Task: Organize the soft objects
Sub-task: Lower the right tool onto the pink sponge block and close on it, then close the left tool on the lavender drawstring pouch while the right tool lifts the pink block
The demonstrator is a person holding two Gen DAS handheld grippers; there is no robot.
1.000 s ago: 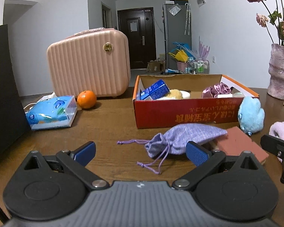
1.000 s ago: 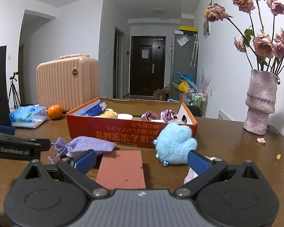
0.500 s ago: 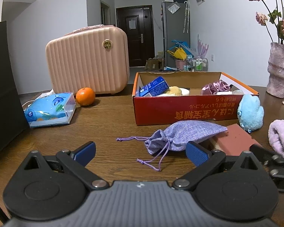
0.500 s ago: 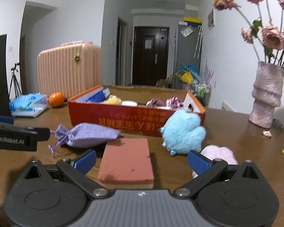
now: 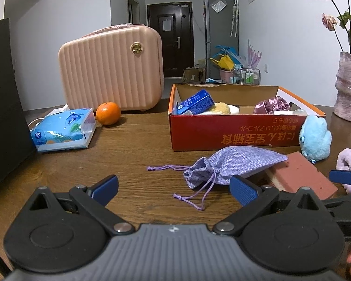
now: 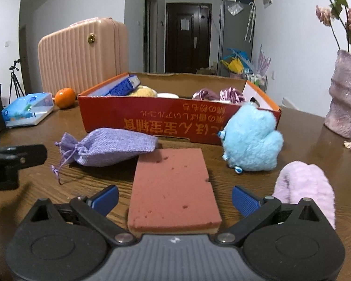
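A pink sponge lies flat on the wooden table, and my right gripper stands open with one blue finger on each side of its near end. A lilac drawstring pouch rests partly on the sponge's far left corner. To the right sit a blue plush toy and a lilac fluffy item. Behind them is the red cardboard box holding several items. My left gripper is open and empty, just short of the pouch.
A pink ribbed case, an orange and a tissue pack stand at the back left. A black panel lines the left edge. A vase of dried roses stands at the right.
My right gripper has moved forward and down, so the sponge now lies between its fingers. My left gripper has shifted slightly nearer the pouch.
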